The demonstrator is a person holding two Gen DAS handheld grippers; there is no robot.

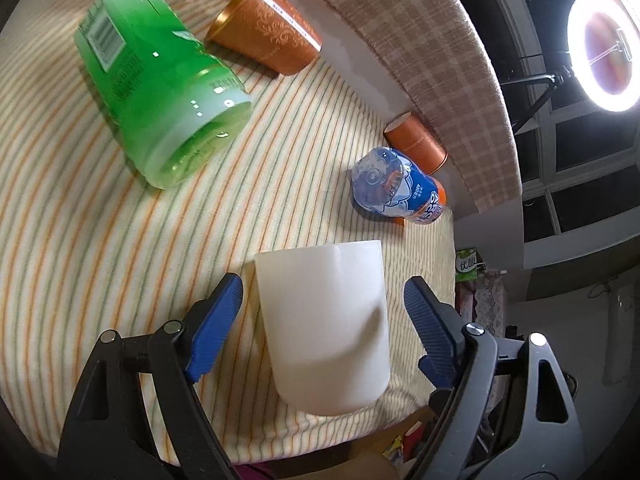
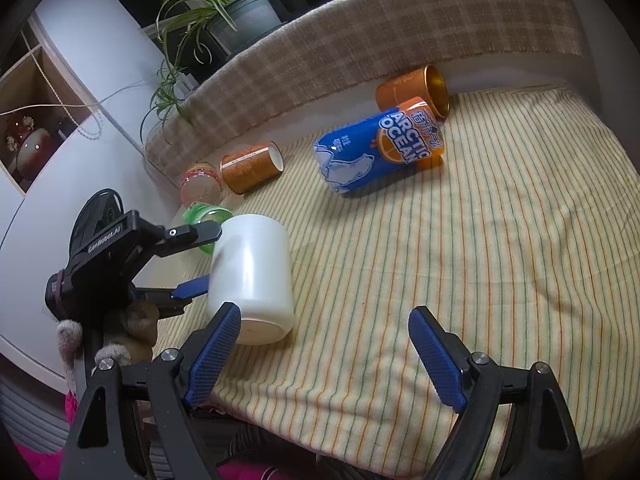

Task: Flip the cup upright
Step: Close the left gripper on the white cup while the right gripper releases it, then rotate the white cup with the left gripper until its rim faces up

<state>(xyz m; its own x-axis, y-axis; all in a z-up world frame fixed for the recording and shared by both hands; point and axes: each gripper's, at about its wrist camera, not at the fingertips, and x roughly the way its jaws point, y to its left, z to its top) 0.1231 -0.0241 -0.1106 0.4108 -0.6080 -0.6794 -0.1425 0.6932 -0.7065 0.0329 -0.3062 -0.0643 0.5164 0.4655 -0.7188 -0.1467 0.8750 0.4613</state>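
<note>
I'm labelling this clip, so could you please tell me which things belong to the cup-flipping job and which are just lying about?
Job: white cup, left gripper.

Lying about: green bottle, blue bottle, two orange cups, pink bottle.

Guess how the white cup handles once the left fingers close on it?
White cup looks rigid and smooth, so it may slip in the fingers. It stands mouth down on soft cloth, so it could tip if nudged.

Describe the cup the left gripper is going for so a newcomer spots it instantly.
On the striped tablecloth, near its front edge, the white cup lies between the open fingers of the left gripper. It is plain white with no label, unlike the orange cups and printed bottles further back.
</note>
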